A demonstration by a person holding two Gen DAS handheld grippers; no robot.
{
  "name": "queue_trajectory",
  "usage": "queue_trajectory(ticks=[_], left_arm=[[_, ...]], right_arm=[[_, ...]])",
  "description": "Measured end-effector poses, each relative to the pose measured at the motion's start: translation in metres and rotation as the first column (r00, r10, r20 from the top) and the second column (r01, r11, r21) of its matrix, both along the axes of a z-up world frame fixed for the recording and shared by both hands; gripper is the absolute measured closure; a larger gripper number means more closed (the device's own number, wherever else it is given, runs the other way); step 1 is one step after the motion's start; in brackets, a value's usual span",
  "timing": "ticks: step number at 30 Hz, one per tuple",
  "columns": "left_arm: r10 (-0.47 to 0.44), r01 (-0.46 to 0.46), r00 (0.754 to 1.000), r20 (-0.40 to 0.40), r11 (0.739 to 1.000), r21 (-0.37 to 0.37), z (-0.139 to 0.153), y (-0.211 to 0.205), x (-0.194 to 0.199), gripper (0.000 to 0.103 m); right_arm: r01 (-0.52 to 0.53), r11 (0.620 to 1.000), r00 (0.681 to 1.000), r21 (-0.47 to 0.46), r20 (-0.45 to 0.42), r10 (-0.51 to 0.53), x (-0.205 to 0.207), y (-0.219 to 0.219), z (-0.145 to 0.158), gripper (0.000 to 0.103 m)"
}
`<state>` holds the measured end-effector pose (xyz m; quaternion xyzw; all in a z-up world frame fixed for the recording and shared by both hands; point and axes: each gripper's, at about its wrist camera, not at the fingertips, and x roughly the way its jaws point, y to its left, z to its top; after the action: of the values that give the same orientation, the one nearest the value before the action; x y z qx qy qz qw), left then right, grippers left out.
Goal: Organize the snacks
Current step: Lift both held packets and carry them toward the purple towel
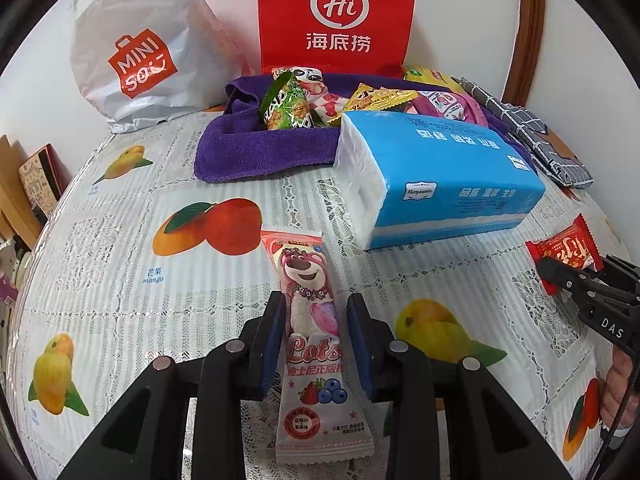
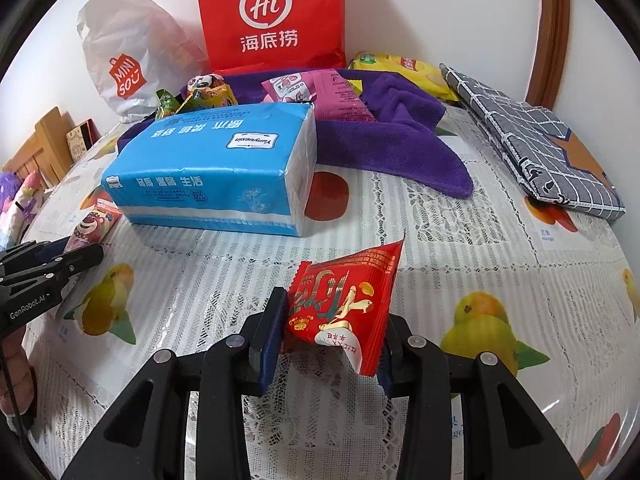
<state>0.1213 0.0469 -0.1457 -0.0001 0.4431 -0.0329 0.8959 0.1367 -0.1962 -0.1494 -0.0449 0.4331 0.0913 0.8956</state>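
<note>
Two hand-held grippers work a snack-strewn table. The left gripper [image 1: 314, 304], marked "GenRobot.AI", straddles a pink strawberry-bear snack stick [image 1: 310, 280] printed "Lots…". The stick lies flat on the cloth near the table's front, and the blue pads stand beside its edges without visibly squeezing it, so the jaws read as released. The right gripper [image 2: 334, 308], lettered "DAS" on its side, is clenched on a red snack packet [image 2: 340, 304] with gold Chinese lettering. The wrapper is buckled between the pads, its far corner tipped up off the cloth.

Behind both packets sits a blue soft pack of tissues [image 1: 440, 168] labelled "Yunyuexin". Touching its far side is a rumpled purple towel [image 1: 248, 148] holding more snacks, among them a green packet [image 1: 286, 104] and a pink packet [image 2: 320, 92]. Against the wall stand a white "MINISO" carrier bag [image 1: 136, 52] and a red paper bag [image 1: 336, 12] reading "Hi 海底捞". A yellow bag [image 2: 404, 68] lies at the towel's back right, beside a folded grey checked cloth [image 2: 532, 148].

The lace-patterned tablecloth [image 1: 120, 208], printed with mangoes and the words "芒果 mango", lies bare left of the bear stick, between the two grippers, and right of the red packet out to the table's rounded edge.
</note>
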Motion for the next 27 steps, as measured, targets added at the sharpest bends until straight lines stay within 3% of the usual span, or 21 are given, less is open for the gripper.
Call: queue_trajectory(ticks=[9,17,27], left_arm=[[0.005,-0.005,1.0,0.006,1.0,-0.029,0.002,0.004,-0.002,0.084],[0.038,-0.038,0.999,0.001,0.998,-0.053,0.012,0.014,-0.014,0.085],[0.025,-0.02,0.999,0.047,0.996,-0.09,0.053,0.006,-0.019,0.085]], right_arm=[[0.01,1.0,1.0,0.009,0.013,-0.01,-0.002,-0.003,0.002,0.066],[-0.026,0.999,0.999,0.026,0.044,0.025,-0.012,0.0,0.01,0.066],[-0.075,0.996,0.988,0.04,0.136,0.069,-0.022,0.014,0.054,0.066]])
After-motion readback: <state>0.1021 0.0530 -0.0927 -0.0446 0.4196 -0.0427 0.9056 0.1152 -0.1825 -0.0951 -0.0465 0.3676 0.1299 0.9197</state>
